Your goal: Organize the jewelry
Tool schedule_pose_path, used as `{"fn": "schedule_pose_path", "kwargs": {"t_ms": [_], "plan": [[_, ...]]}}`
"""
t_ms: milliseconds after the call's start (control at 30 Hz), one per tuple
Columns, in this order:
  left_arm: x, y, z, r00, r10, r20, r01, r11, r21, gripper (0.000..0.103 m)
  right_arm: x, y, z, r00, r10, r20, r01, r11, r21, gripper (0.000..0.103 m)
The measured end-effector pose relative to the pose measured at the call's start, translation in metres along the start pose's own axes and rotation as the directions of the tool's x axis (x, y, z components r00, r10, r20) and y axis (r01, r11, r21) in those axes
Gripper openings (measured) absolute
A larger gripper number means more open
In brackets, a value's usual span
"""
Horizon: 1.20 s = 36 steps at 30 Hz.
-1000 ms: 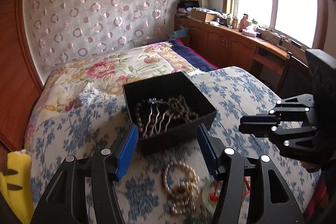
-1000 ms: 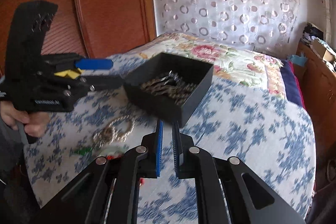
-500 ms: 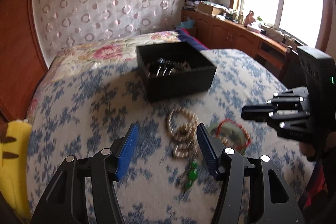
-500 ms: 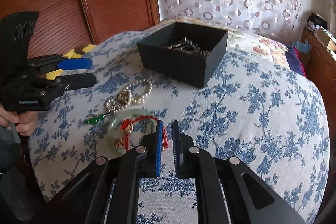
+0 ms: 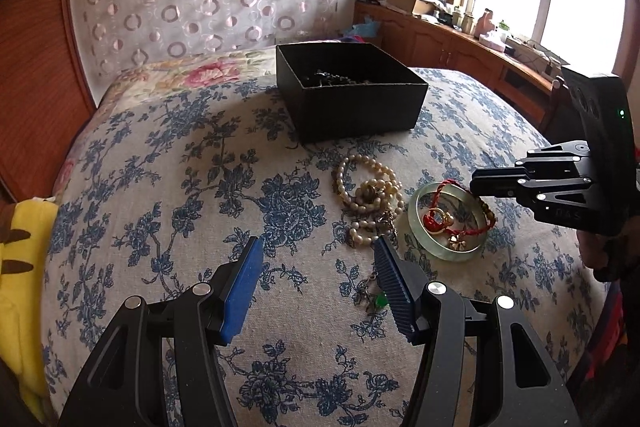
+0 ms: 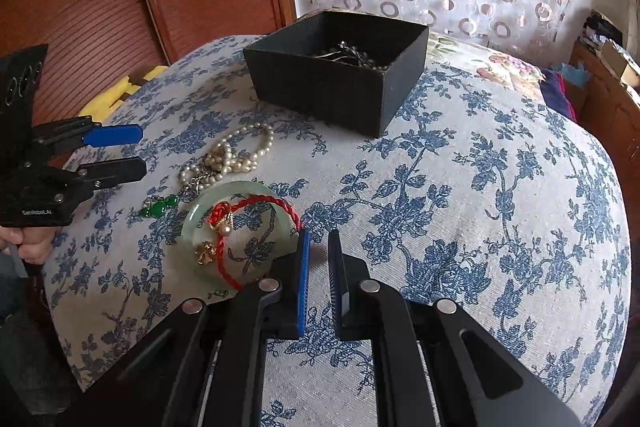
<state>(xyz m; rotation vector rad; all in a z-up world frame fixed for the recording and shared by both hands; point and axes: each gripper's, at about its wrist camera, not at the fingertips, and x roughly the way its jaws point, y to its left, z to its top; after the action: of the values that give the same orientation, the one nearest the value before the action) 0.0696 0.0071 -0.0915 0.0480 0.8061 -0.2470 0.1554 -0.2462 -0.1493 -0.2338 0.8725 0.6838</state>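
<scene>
The left gripper (image 5: 316,281) hangs with its jaws about half open and nothing between them, tilted down toward the bed (image 5: 168,163); the pearl strand (image 5: 370,197) lies just ahead of its right jaw, and the small green pendant (image 5: 380,301) sits right beside that jaw's inner edge. The right gripper (image 6: 318,259) has its jaws drawn nearly together, only a narrow slit left, and they grip nothing; the pale jade bangle (image 6: 200,219) with the red cord bracelet (image 6: 276,205) draped across it lies just to the left of its left jaw, the cord's loop ending close by that jaw's tip. The black box (image 6: 320,95), already holding some beads and metal pieces, stands well ahead of both pairs of jaws. Judging by this, the step in hand is the approach to the loose pieces not yet boxed. The next move likely calls for the right jaws to spread before they can take the bangle's rim or the cord, while the left jaws need to shift right and drop over the pearls; the strand is limp and tangled, so part of it may trail or snag the pendant when lifted
</scene>
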Motion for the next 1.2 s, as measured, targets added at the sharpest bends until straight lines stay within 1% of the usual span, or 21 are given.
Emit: {"fn": "schedule_pose_path", "kwargs": {"t_ms": [267,433,467,500,533,600,733,767,833,867,933,967,1033,1067,1133,1200], "plan": [[0.002,-0.005,-0.003,1.0,-0.016,-0.013,0.016,1.0,0.005,0.055,0.001,0.004,0.001,1.0,0.011,-0.011,-0.011,1.0,-0.019,0.01],[0.006,-0.007,0.001,1.0,-0.021,-0.014,0.021,1.0,0.01,0.055,0.005,0.004,0.004,1.0,0.018,-0.02,-0.019,0.999,-0.029,0.01],[0.007,-0.007,0.003,1.0,-0.022,-0.013,0.022,1.0,0.011,0.055,0.005,0.004,0.005,1.0,0.017,-0.02,-0.018,0.999,-0.034,0.008],[0.009,-0.007,0.005,1.0,-0.023,-0.011,0.024,1.0,0.013,0.055,0.005,0.004,0.005,0.999,0.032,-0.022,-0.032,0.999,-0.032,0.001],[0.011,-0.007,0.008,1.0,-0.026,-0.012,0.026,1.0,0.016,0.055,0.006,0.004,0.005,0.999,0.042,-0.023,-0.043,0.999,-0.032,0.0],[0.017,-0.007,0.015,0.999,-0.029,-0.016,0.029,0.999,0.023,0.055,0.005,0.005,0.004,1.0,0.019,-0.016,-0.02,0.999,-0.038,0.0],[0.031,-0.003,0.033,0.999,-0.044,-0.029,0.044,0.999,0.017,0.055,0.004,0.004,0.004,1.0,0.003,-0.006,-0.003,0.999,-0.038,0.0],[0.035,-0.001,0.036,0.998,-0.049,-0.033,0.05,0.999,0.013,0.054,0.003,0.002,0.004,1.0,-0.002,0.0,0.002,0.999,-0.036,0.0],[0.044,0.003,0.045,0.996,-0.073,-0.05,0.073,0.997,-0.003,0.046,0.0,-0.001,0.003,1.0,-0.007,0.01,0.007,1.0,-0.028,0.0],[0.047,0.004,0.047,0.995,-0.082,-0.055,0.081,0.997,-0.008,0.046,-0.003,-0.003,0.004,1.0,-0.009,0.016,0.01,1.0,-0.022,0.0],[0.054,0.004,0.052,0.993,-0.096,-0.069,0.095,0.995,-0.007,0.037,-0.009,-0.004,0.003,1.0,-0.007,0.027,0.008,1.0,-0.012,0.0],[0.059,0.003,0.055,0.992,-0.094,-0.081,0.095,0.996,0.0,0.035,-0.012,-0.004,0.002,0.999,-0.002,0.032,0.002,1.0,-0.008,0.001],[0.064,-0.001,0.057,0.993,-0.079,-0.092,0.081,0.997,0.015,0.026,-0.016,-0.001,0.0,0.999,-0.002,0.037,0.002,1.0,-0.004,0.001],[0.066,-0.003,0.058,0.993,-0.075,-0.094,0.078,0.997,0.024,0.025,-0.017,0.0,-0.002,0.999,0.003,0.037,-0.003,1.0,0.003,0.002],[0.069,-0.007,0.06,0.993,-0.07,-0.097,0.074,0.996,0.042,0.025,-0.019,0.003,-0.006,0.999,0.021,0.038,-0.021,1.0,0.008,0.007],[0.07,-0.013,0.061,0.994,-0.052,-0.095,0.059,0.996,0.064,0.023,-0.019,0.008,-0.009,0.998,0.04,0.04,-0.041,0.999,0.024,0.02]]}}
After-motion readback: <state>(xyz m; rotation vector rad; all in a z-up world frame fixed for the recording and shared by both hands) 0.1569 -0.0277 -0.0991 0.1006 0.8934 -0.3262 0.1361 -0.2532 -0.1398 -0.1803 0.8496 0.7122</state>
